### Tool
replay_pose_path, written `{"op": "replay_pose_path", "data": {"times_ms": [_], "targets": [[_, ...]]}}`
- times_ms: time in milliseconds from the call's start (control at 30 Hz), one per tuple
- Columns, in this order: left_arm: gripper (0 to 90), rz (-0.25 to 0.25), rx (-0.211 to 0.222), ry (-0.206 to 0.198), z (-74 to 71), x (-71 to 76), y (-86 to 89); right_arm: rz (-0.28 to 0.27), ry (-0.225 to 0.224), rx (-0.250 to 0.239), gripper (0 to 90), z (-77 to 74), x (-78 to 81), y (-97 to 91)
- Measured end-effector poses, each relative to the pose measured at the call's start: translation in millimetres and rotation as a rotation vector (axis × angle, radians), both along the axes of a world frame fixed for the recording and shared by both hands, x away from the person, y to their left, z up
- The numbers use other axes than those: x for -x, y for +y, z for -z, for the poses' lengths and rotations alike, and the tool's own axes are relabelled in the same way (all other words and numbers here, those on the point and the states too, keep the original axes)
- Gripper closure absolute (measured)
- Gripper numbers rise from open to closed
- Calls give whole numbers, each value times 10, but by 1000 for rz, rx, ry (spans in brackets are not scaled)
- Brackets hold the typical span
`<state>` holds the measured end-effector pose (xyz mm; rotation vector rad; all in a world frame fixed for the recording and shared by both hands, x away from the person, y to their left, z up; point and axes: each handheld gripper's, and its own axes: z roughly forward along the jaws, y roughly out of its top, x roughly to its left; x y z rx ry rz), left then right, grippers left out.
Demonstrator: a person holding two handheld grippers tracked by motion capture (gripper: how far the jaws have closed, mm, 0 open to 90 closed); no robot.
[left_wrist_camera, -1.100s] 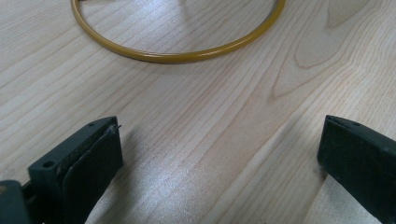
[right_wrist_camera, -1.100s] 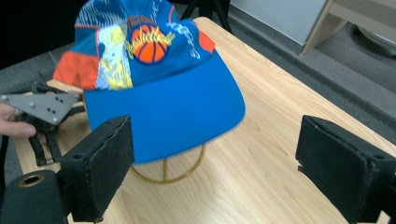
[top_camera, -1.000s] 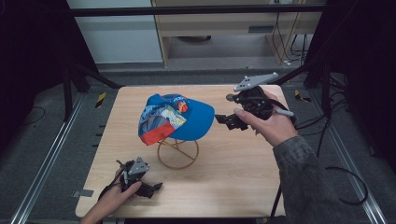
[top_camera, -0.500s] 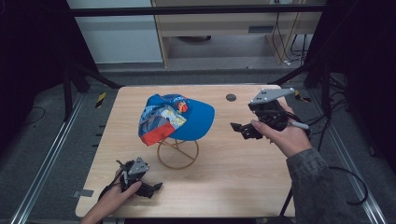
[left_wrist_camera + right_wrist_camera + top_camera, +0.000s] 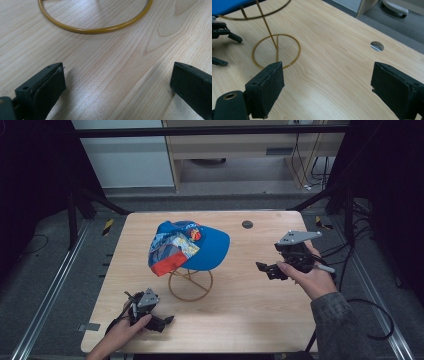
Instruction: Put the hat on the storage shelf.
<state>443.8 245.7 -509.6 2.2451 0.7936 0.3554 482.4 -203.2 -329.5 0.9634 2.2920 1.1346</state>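
Blue cap (image 5: 192,247) sits on gold wire stand (image 5: 190,284), mid-desk (image 5: 250,315). We hold right gripper (image 5: 265,270) right of stand, jaws spread, empty; left gripper (image 5: 167,322) near-left of stand, likewise released. Likely step: approach cap. We take brim squarely, lift straight so stand stays upright.

Blue cap (image 5: 192,249) atop wire stand (image 5: 190,282)

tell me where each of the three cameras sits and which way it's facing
High view: fixed above the person's side, looking forward and down on the table, cap on its wire stand, both hands with grippers.
Left gripper view: rides the left gripper, looking low across the wood past its open jaws.
Right gripper view: rides the right gripper, looking past open jaws.
Shared: both gripper views show the stand's ring.
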Motion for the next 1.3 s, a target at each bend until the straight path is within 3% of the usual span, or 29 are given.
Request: {"op": "replay_pose_path", "data": {"times_ms": [533,1033,1300], "targets": [[0,-1,0,0,0,1,-1,33,9,-8,113,268,75,-133],[0,-1,0,0,0,1,-1,32,74,6,131,809,157,-147],[0,-1,-1,0,0,1,-1,39,84,6,131,1004,182,-144]]}}
